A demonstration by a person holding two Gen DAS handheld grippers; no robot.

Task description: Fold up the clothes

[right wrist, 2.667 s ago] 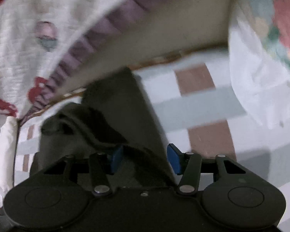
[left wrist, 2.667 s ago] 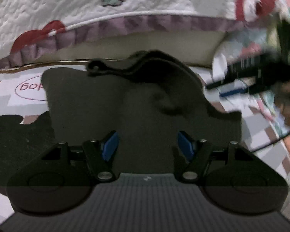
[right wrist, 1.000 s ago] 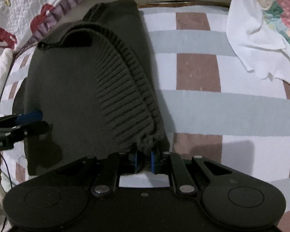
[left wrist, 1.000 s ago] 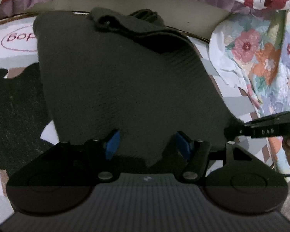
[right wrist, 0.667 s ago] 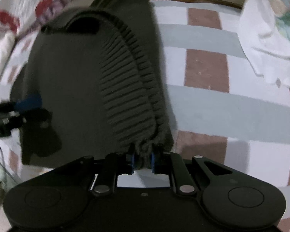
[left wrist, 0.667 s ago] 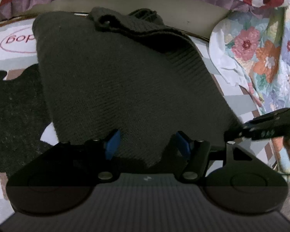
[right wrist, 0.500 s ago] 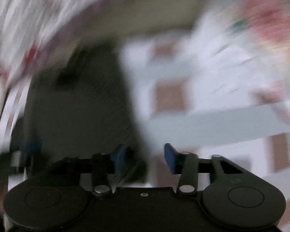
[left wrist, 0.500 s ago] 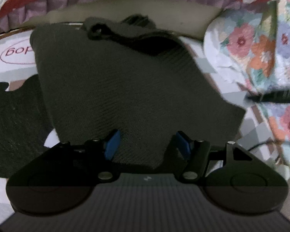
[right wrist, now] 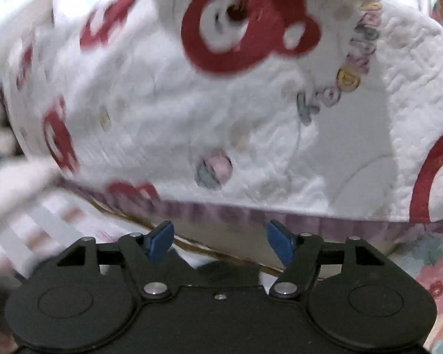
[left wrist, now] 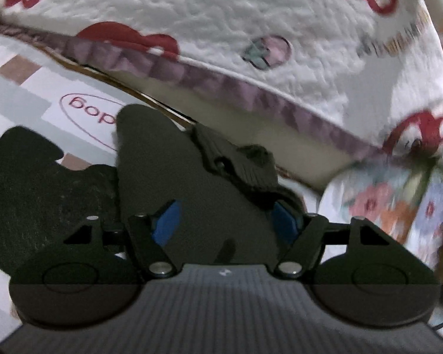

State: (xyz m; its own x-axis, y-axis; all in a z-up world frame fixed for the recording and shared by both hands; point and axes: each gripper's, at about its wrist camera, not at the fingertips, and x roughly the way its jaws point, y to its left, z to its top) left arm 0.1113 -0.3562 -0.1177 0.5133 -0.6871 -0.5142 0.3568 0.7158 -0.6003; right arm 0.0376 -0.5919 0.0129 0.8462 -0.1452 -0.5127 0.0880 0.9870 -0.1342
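Both hand-held grippers are letting go of the folded sweater.

The left hand-held gripper (left wrist: 224, 221) is hanging wide open over the sweater (left wrist: 192, 188), pads clear of it. The right hand-held gripper (right wrist: 218, 243), having just been opening, is holding nothing. The sweater is lying doubled beside the quilt (left wrist: 251, 29); folds probably remain.

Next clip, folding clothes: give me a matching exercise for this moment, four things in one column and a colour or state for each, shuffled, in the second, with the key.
Things
1. dark sweater
2. quilted cover
3. right gripper
4. floral cloth

Descriptions
A. white with red bear prints and a purple ruffled hem
B. jaws apart, nothing between them, having just opened
C. lying on the checked bedsheet, ribbed collar towards the far edge
D. pink and orange flowers, at the right edge

Pairs: 1-C, 2-A, 3-B, 4-D
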